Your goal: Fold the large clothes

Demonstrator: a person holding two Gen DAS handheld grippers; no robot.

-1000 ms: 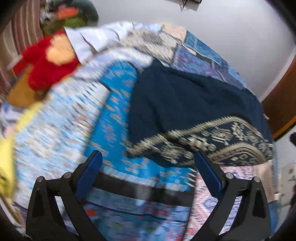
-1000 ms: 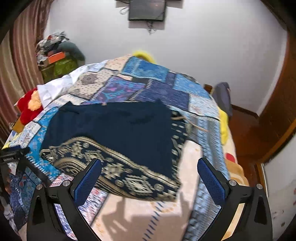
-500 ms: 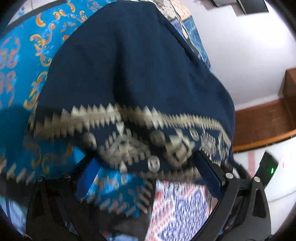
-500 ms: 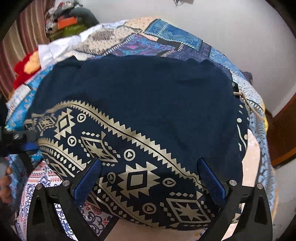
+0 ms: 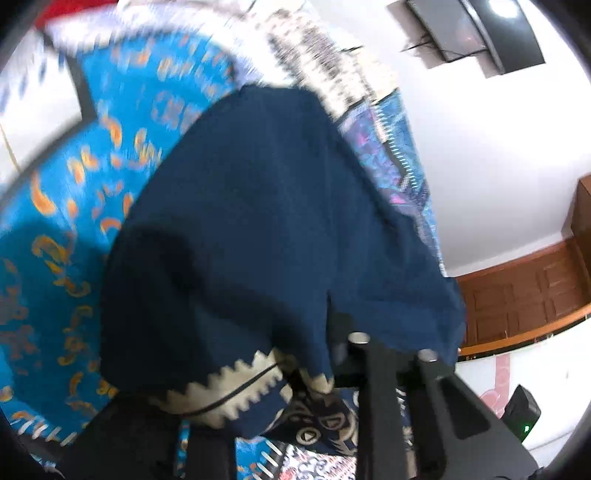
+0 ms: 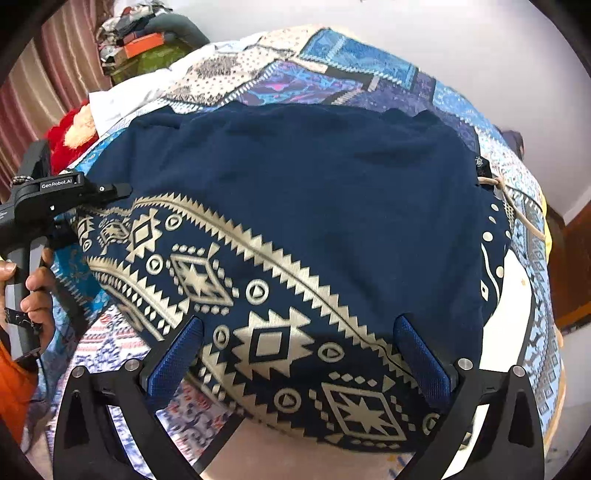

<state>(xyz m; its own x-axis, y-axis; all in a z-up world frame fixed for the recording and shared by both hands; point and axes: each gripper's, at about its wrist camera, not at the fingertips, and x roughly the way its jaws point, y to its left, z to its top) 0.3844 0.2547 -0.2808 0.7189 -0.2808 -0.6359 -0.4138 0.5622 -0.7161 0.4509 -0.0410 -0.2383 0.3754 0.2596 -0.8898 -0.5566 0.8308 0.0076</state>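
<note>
A navy garment (image 6: 314, 177) with a gold patterned hem lies spread on the patchwork bed. In the left wrist view the same garment (image 5: 258, 221) fills the middle, its hem bunched and turned over. My left gripper (image 5: 314, 369) is closing on that bunched hem edge; one finger is hidden under the cloth. In the right wrist view my left gripper (image 6: 110, 190) sits at the garment's left edge, held by a hand (image 6: 33, 280). My right gripper (image 6: 299, 354) hovers open just over the patterned hem at the near edge, the cloth lying flat between its blue pads.
The patchwork quilt (image 6: 332, 62) covers the bed. A red plush toy (image 6: 70, 129) and a white cloth (image 6: 118, 99) lie at the far left, with a pile of clothes (image 6: 140, 44) behind. A wall screen (image 5: 476, 33) and a wooden door (image 5: 524, 295) are on the right.
My left gripper came in to the garment's hem, rolled, and its jaws closed on the cloth, which now bunches up. My right gripper sank toward the hem, then held still.
</note>
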